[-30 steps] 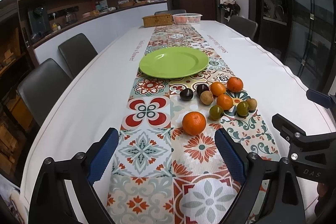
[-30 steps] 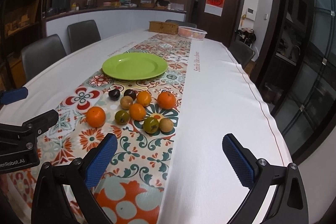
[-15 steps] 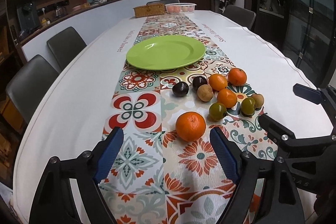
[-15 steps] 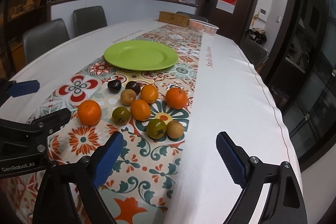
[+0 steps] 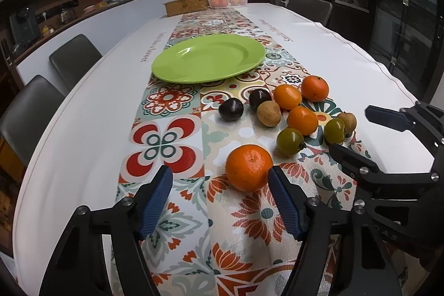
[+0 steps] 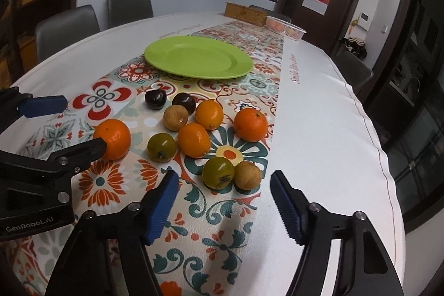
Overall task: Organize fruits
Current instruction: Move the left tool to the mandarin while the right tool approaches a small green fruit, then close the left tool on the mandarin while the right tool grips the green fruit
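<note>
Fruit lies loose on the patterned runner, with both grippers closing near it.
The left gripper (image 5: 219, 185) is narrowing, nothing yet between its pads; a lone orange (image 5: 249, 167) sits just ahead by the right pad. The right gripper (image 6: 223, 193) is narrowing behind a green fruit (image 6: 218, 172) and brown fruit (image 6: 247, 174). The green plate (image 5: 208, 58) lies beyond, toward the worktop's (image 5: 333, 52) far edge.

Nine small round fruits (image 6: 194, 140) clustered on patterned runner: oranges, green, brown, dark purple; empty round green plate (image 6: 198, 57) behind.
</note>
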Available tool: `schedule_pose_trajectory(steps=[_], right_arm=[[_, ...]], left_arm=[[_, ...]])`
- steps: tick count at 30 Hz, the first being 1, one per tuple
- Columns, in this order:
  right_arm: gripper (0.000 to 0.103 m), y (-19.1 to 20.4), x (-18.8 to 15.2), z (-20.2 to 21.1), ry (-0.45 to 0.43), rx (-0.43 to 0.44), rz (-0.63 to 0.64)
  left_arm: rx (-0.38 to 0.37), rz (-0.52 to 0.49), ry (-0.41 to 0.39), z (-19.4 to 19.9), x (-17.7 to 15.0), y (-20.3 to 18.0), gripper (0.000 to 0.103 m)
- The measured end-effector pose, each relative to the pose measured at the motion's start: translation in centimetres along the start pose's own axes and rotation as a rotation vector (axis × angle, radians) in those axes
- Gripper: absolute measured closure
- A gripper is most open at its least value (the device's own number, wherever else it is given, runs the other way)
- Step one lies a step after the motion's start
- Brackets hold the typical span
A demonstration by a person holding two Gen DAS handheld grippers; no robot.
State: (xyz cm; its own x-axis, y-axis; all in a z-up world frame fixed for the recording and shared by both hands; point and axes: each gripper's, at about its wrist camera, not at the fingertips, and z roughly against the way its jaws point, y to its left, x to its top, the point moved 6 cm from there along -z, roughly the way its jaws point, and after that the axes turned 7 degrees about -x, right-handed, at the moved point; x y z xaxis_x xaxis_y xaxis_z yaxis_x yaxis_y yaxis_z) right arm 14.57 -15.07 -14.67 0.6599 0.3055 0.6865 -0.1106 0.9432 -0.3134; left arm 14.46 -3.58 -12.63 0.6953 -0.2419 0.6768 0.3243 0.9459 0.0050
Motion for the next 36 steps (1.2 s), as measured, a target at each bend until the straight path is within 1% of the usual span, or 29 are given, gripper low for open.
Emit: schedule_pose_trajectory(steps=[11,13,17,20,22,23,27,31,33,36], right_arm=[[0.06,1.2,0.1,-0.9,0.001,0.01,0.078],[0.061,1.3,0.1,-1.1,0.007,0.008,0.088],[0.061,1.4,0.2,-1.3,-0.003,-0.014,0.102],[0.061,1.6,0.2,-1.4,-0.009,-0.026,0.12],[0.061,1.8,0.2,-1.4,-0.013,-0.033,0.136],[0.066,1.9,0.2,-1.4,-0.014,-0.037,0.146],[0.073,1.9,0.1,-1.9,-0.007,-0.079,0.175],[0.074,1.5,0.1,-1.7,-0.002,-0.045,0.139],[0.074,1.3,0.2,-1.4,-0.002,-0.013,0.109],[0.074,1.3,0.2,-0.8,-0.006,0.012,0.081]], left_arm=[[-0.048,-0.03,0.006,-1.0,0.3,-0.8,0.04],[-0.062,-0.031,0.009,-1.1,0.3,-1.0,0.044],[-0.075,-0.04,0.014,-1.4,0.4,-1.3,0.048],[-0.095,-0.034,0.022,-1.6,0.4,-1.3,0.056],[-0.114,-0.029,0.031,-1.8,0.4,-1.4,0.062],[-0.117,-0.027,0.034,-1.9,0.3,-1.5,0.062],[-0.117,-0.023,0.033,-1.8,0.4,-1.5,0.063],[-0.135,0.01,0.032,-1.6,0.3,-1.3,0.063],[-0.133,0.016,0.026,-1.3,0.4,-1.1,0.063],[-0.127,0.022,0.012,-0.6,0.5,-0.9,0.063]])
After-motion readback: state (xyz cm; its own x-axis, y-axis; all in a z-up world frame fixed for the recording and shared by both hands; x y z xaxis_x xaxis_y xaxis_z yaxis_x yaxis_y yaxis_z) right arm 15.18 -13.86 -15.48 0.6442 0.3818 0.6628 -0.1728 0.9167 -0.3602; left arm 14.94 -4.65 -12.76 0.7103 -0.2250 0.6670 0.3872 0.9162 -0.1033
